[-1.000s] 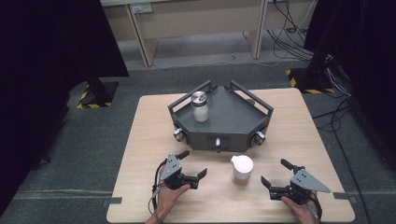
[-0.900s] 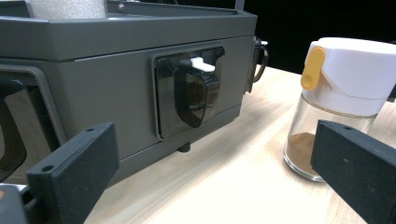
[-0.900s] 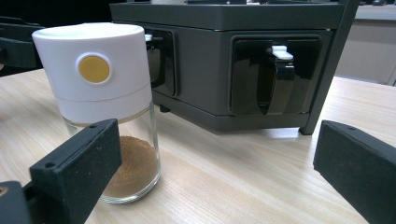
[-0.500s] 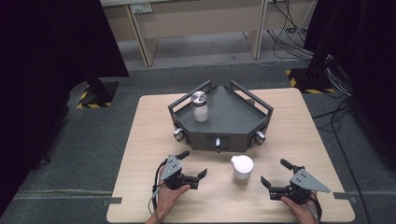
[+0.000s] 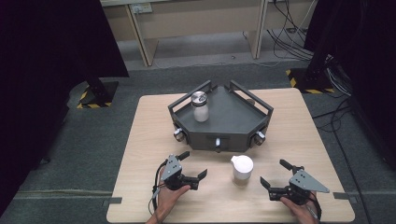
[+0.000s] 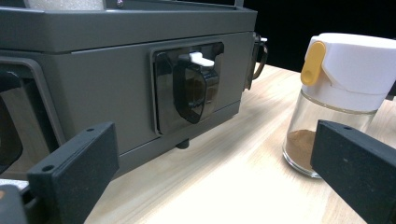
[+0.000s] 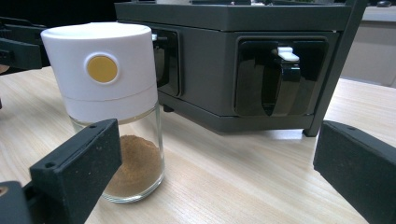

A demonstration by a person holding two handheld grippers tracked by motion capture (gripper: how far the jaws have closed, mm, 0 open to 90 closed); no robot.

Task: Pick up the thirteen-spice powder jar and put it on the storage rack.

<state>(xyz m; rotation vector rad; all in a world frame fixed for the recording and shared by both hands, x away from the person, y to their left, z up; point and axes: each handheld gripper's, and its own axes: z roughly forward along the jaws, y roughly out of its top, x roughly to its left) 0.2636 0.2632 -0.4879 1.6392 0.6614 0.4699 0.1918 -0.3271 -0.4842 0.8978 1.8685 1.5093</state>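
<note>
From the high view I see the light wooden tabletop (image 5: 140, 140) with a dark grey angular rack (image 5: 233, 123) sitting toward its far side. A jar with a metal lid (image 5: 200, 107) stands upright on the rack's top deck, left of centre. Nearer me, a spice jar with a white cap (image 5: 242, 169) stands on the tabletop just in front of the rack, between my two hands. My left gripper (image 5: 194, 167) rests low at the near left with its jaws spread apart and nothing between them; my right gripper (image 5: 275, 175) sits at the near right, jaws likewise parted and empty.

In the left gripper view, the black jaws rise wide apart at the bottom corners. Ahead is the rack's front face with a dark dispenser pocket and a white lever (image 6: 201, 59). The spice jar (image 6: 336, 93) stands to the right (brown powder in its glass base, a yellow tab on the cap).

In the right gripper view, the jaws are again wide apart. The spice jar (image 7: 112, 107) stands upright near the left jaw, apart from it as far as I can tell, with the rack (image 7: 243, 70) behind.
</note>
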